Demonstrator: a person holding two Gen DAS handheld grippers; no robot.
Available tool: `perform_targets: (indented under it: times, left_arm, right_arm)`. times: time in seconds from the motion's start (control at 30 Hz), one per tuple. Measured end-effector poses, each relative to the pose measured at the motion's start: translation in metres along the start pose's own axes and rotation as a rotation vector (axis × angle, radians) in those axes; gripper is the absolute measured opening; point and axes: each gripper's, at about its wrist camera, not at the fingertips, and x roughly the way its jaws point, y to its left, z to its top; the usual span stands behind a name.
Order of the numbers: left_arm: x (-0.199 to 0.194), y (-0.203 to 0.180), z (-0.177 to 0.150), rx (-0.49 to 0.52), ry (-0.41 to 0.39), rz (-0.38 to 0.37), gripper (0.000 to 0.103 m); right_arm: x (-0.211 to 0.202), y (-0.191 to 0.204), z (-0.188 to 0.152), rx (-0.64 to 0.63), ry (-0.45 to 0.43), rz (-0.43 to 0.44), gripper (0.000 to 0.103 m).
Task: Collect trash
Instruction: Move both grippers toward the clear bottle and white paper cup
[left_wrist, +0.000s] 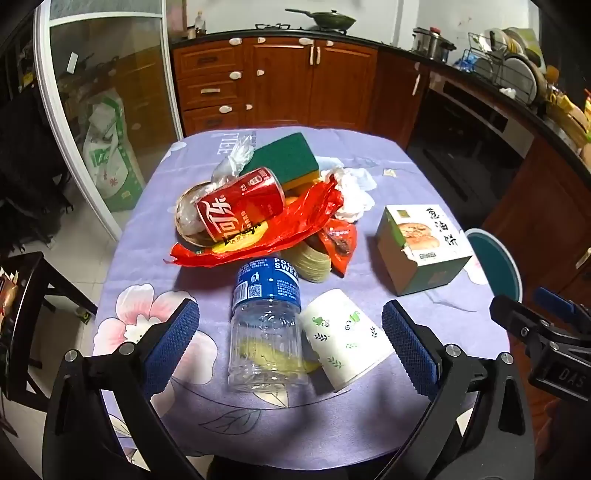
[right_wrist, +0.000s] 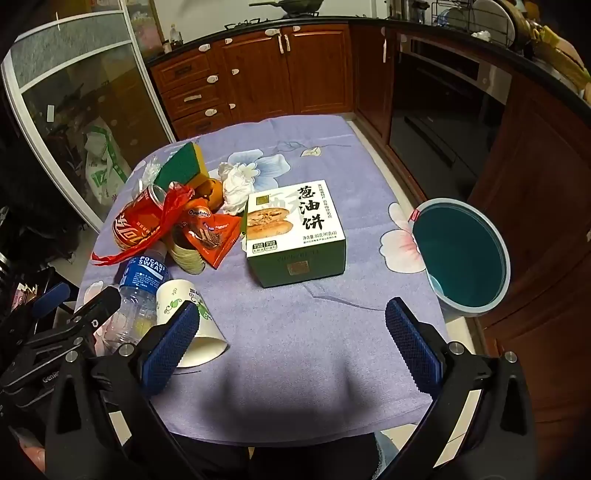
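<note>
Left wrist view looks down on a table (left_wrist: 155, 236) covered in a lilac flowered cloth, with the left gripper (left_wrist: 291, 341) held above its near edge, jaws spread wide and holding nothing. Between its blue pads lie a clear plastic bottle (left_wrist: 264, 325) with a blue label, on its side, and a white paper cup (left_wrist: 343, 338) printed with green leaves, also tipped over, just beside the bottle's right side and apparently touching it. Farther back sits a heap of trash — a red cola can (left_wrist: 240, 206) lying on a red plastic bag (left_wrist: 291, 225), a green-and-yellow sponge (left_wrist: 286, 158) behind it, crumpled white tissue (left_wrist: 352, 192) to the right and a red snack wrapper (left_wrist: 340, 243) in front of the tissue. A green food box (left_wrist: 421, 247) stands apart to the right of the heap.

Right wrist view shows the right gripper (right_wrist: 291, 343) over the near part of the table, its jaws likewise wide apart and empty. The box (right_wrist: 295, 230) lies ahead of it, near the table's middle. A teal bin (right_wrist: 461, 258) with a pale rim stands off the table's right edge, on the floor — its mouth is tilted toward the camera. The cup (right_wrist: 184, 306) and bottle (right_wrist: 142, 291) lie at the left, the cup partly hidden behind this gripper's left pad.
</note>
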Motion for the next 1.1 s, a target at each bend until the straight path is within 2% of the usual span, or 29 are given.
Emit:
perform_targets:
  times: [0.17,0.33,1.1]
  left_arm:
    - [-0.011,0.003,-0.001,-0.010,-0.049,-0.011,0.099]
    - [-0.011,0.008,0.001,-0.023,-0.033,-0.008,0.099]
    - [-0.010,0.020,0.005,-0.034,-0.027,0.014,0.099]
  right_arm:
    - [-0.002,0.000,0.005,0.001,0.009,0.002,0.097]
    - [-0.013,-0.005,0.007,0.007,-0.003,0.002,0.097]
    - [-0.011,-0.008,0.009,0.030,-0.008,-0.011,0.097]
